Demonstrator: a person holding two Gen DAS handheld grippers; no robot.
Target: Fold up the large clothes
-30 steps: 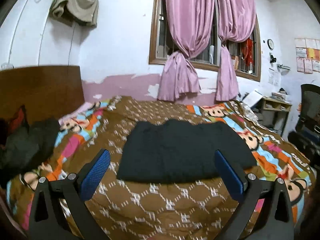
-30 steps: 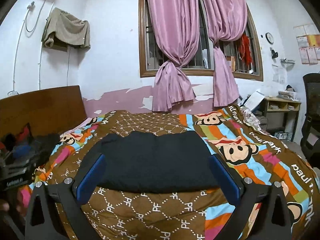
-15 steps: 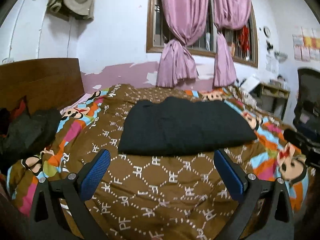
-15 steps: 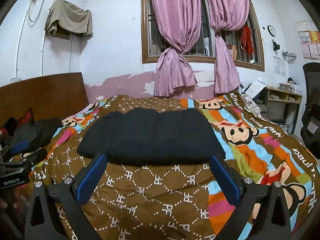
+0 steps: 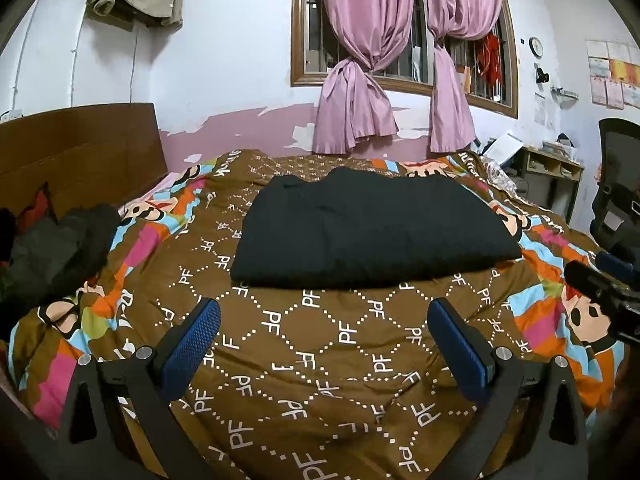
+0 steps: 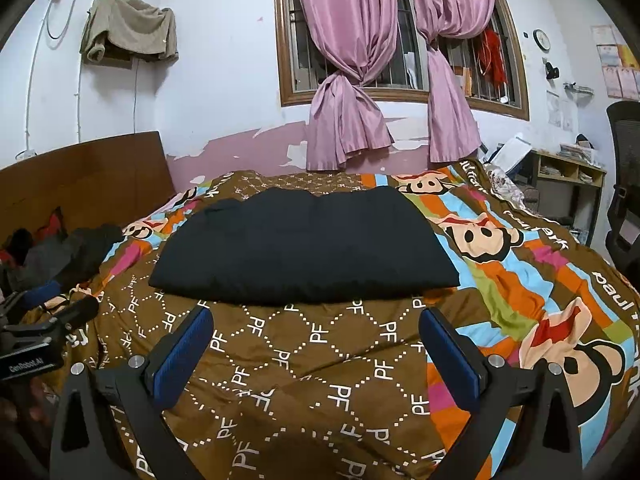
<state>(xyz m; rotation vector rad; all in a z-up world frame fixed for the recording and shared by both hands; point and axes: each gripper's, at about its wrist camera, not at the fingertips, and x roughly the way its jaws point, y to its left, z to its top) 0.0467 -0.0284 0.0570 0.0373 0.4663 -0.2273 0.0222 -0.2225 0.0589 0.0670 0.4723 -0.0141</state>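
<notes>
So we've got a bed covered by a quilted-looking bedspread [image 5: 344,344], brown in the middle with a white dotted diamond grid and "PF" letters, and bright cartoon-monkey stripes down both sides. The fabric looks smooth and a bit puffy, with soft creases near the bottom of both frames.

The black garment [image 5: 372,232] is lying in the centre of each frame, folded into a neat wide rectangle-ish slab. It's matte, thick looking, with a rounded fold along the near edge and a slightly lumpy far edge. From the right wrist view the same black garment [image 6: 304,248] sits a bit left of centre, flat on the brown panel.

Our left gripper [image 5: 324,340] is at the bottom of its frame with jaws spread wide, the blue textured pads [image 5: 192,344] holding nothing and sitting short of the garment's near edge, over bare bedspread. Right gripper [image 6: 316,348] is the same deal: wide apart, empty, nothing touching the cloth.

Other stuff: a wooden headboard [image 5: 80,152] at the left, a dark heap of clothes [image 5: 52,248] below it, shiny pink curtains [image 6: 360,80] knotted at the window up top, and a beige cloth [image 6: 128,28] hanging upper left.
</notes>
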